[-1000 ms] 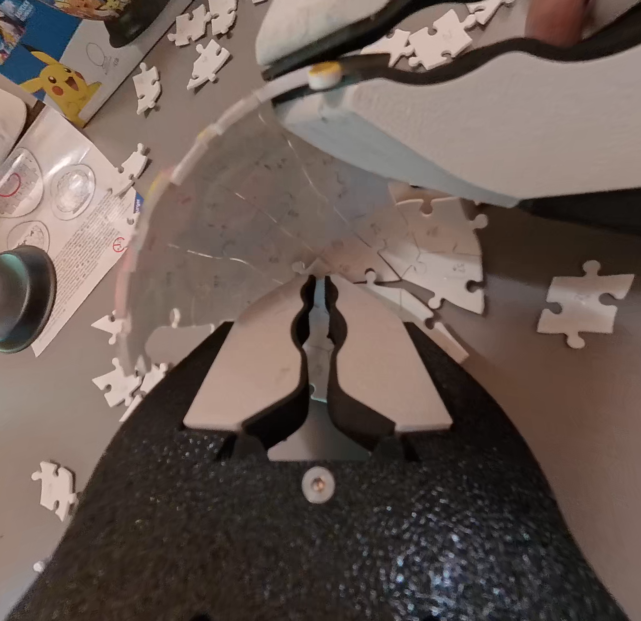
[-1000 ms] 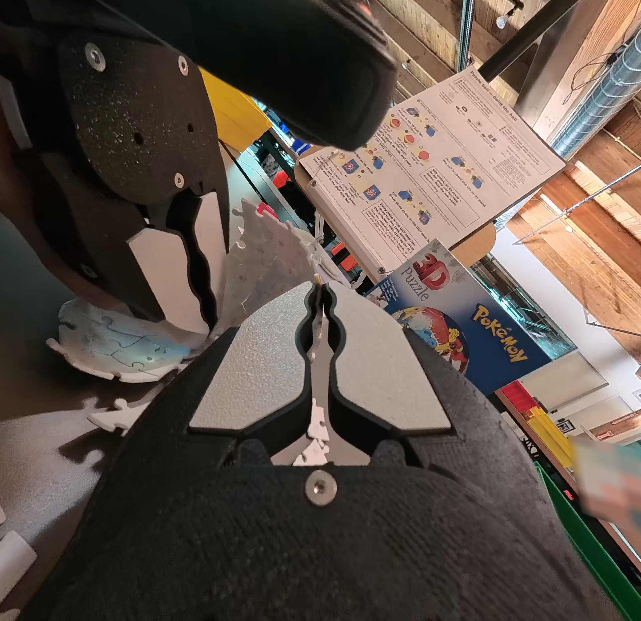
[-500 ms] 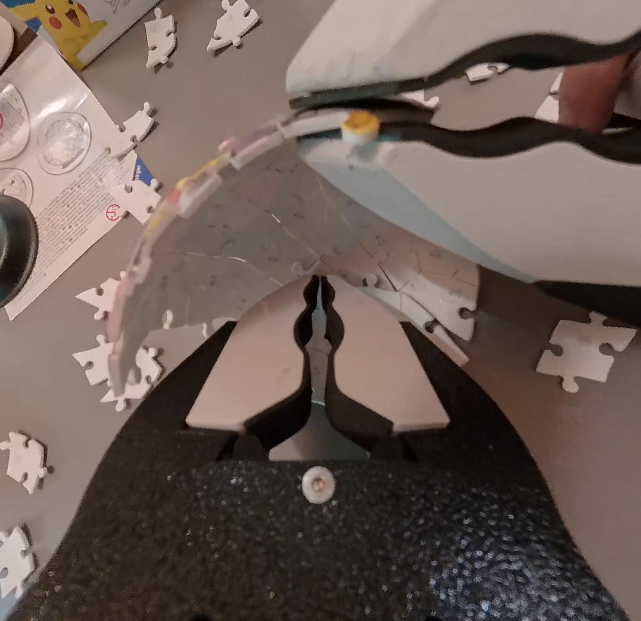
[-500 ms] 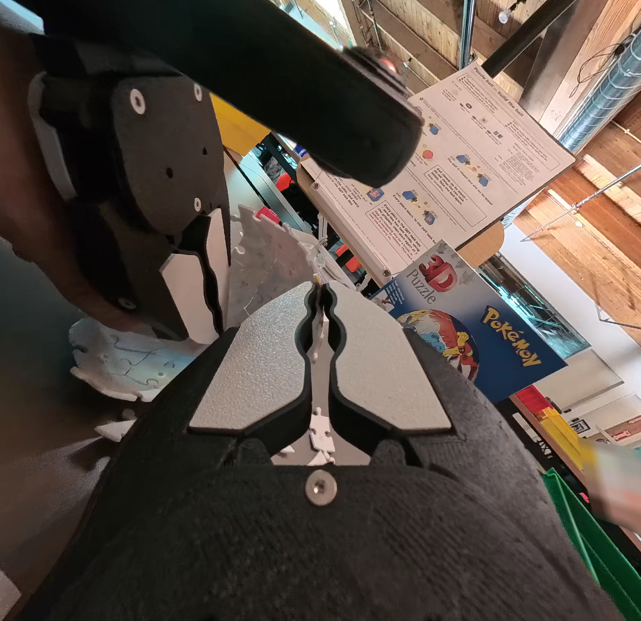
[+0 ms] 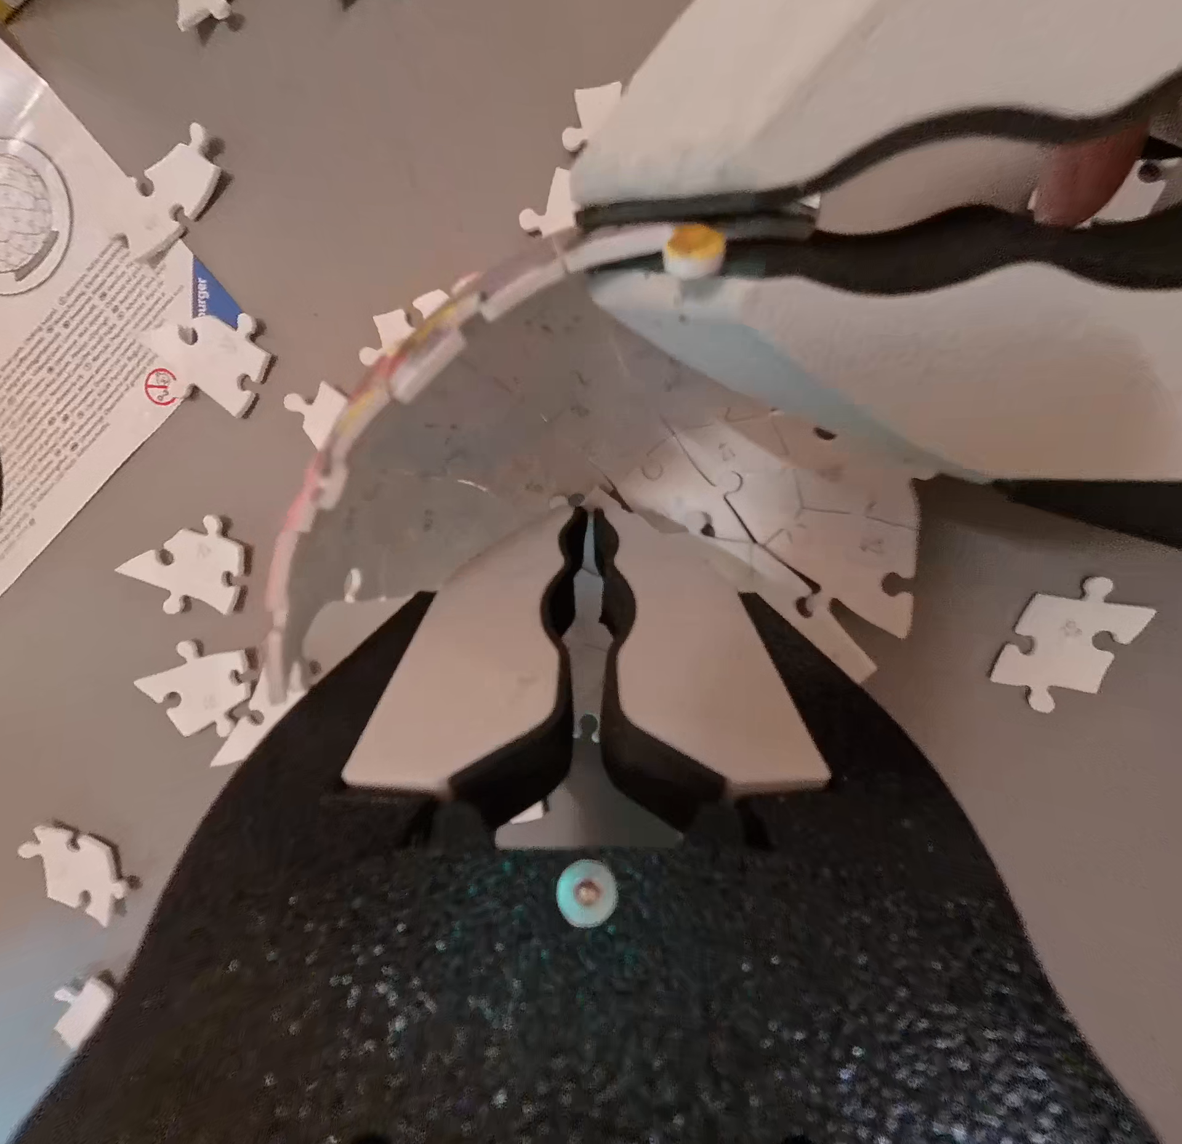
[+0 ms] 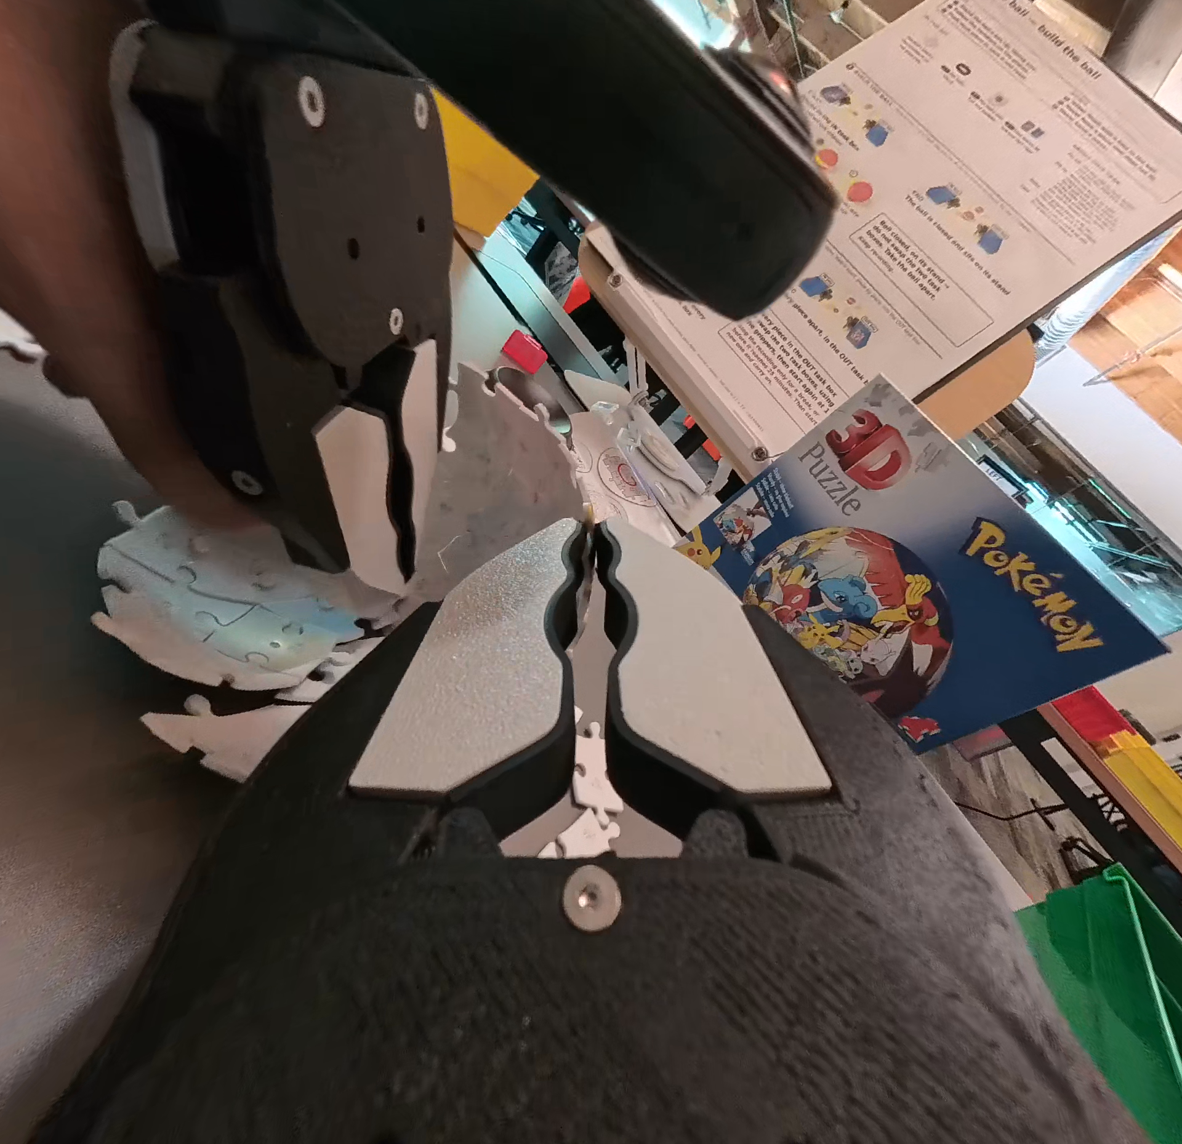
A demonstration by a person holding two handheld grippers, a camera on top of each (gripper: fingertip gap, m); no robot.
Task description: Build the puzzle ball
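Puzzle ball shell (image 5: 512, 435), part-built and curved, sits held up off the surface (image 5: 1087, 793) between both tools. Left tool (image 5: 583, 513): fingers pinched together on shell's lower edge near the middle. Right tool (image 6: 590, 528): also closed tight, gripping the shell's rim at a thin edge; seen from the left camera too (image 5: 691, 231). Loose pieces (image 5: 1071, 640) scattered beyond, leaflet (image 5: 70, 346) further left, box (image 6: 895, 576) behind. Risk: opposing pull or twist flexes the shell, seams pop, sections drop out. Thin-edge grips may slip.
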